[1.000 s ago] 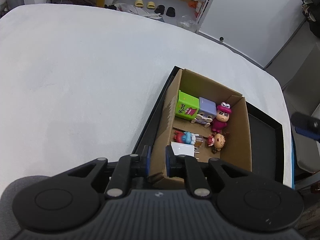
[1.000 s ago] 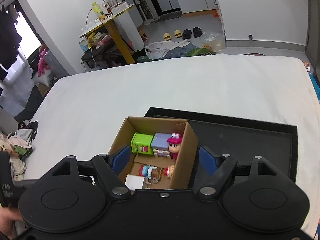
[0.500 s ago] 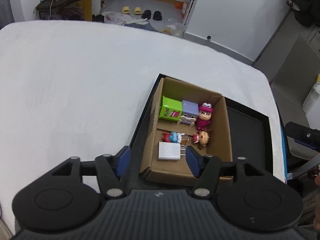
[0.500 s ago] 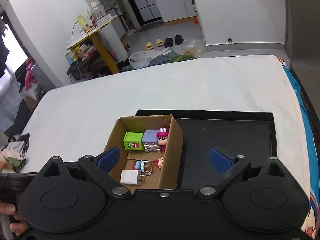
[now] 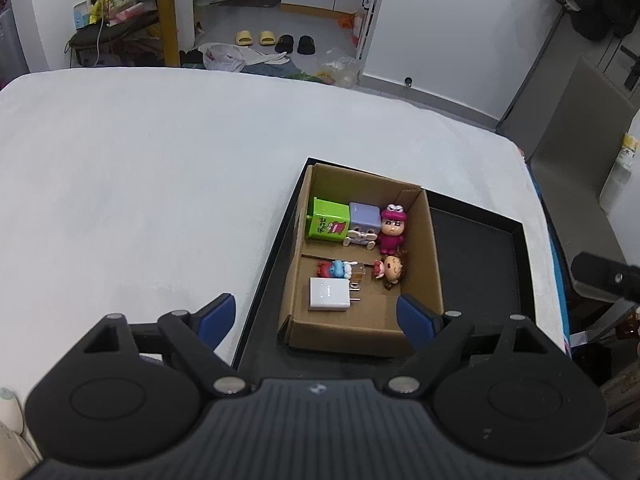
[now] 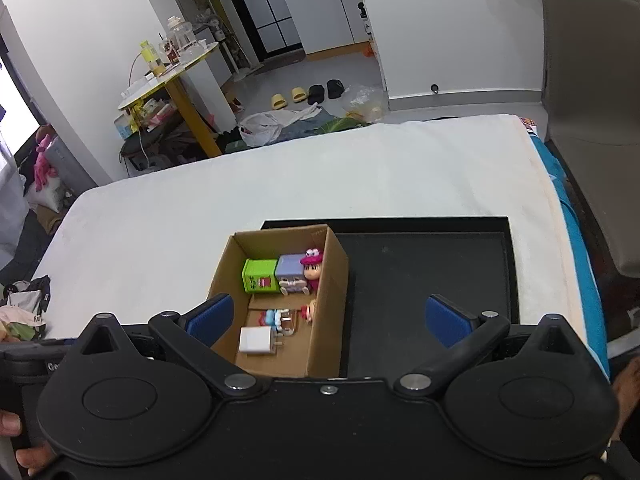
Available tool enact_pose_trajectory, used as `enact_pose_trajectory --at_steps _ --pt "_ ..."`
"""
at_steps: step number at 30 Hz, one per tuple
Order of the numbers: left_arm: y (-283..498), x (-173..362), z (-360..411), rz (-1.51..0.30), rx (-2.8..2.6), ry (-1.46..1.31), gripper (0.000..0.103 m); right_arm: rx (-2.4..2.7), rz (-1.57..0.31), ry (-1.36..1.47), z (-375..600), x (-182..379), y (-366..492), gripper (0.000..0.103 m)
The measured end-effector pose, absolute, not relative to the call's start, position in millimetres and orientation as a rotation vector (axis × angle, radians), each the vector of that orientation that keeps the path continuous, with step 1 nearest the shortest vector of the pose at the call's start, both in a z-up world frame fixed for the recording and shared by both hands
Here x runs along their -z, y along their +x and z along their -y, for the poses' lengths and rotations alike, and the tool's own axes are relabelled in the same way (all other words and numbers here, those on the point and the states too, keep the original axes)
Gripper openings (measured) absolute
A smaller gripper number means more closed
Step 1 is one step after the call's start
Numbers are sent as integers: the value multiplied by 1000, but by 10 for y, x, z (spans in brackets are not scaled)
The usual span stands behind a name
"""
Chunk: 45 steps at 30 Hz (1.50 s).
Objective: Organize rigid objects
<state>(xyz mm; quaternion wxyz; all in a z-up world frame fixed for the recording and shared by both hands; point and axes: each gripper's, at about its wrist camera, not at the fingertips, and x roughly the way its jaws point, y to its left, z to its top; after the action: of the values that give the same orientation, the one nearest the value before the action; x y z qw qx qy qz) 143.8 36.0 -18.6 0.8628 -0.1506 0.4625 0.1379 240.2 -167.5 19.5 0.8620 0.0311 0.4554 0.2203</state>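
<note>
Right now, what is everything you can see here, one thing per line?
cardboard box: 1, brown, open, left end of the tray
tray: 1, black, on the white surface
white surface: 1, under everything
green cube: 1, box's far row, left
lilac cube: 1, beside the green one
figure in magenta hat: 1, far row, right
blue figure: 1, lying mid-box
brown-haired figure: 1, lying mid-box
charger: 1, white, near end
slippers: 2 pairs, yellow, black, floor
left gripper: open, empty, jaws just opening
right gripper: open, empty, jaws just opening
</note>
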Motion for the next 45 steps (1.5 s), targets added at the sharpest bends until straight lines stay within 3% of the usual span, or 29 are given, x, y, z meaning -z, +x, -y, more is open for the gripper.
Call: enact_pose_trajectory --at_steps 24,45 --pt "794 -178 -174 -907 -219 -250 91 -369 -942 20 1894 -482 1696 103" --pt "389 -172 -123 -869 -181 -187 92 -366 -950 -2 1878 -356 1081 103"
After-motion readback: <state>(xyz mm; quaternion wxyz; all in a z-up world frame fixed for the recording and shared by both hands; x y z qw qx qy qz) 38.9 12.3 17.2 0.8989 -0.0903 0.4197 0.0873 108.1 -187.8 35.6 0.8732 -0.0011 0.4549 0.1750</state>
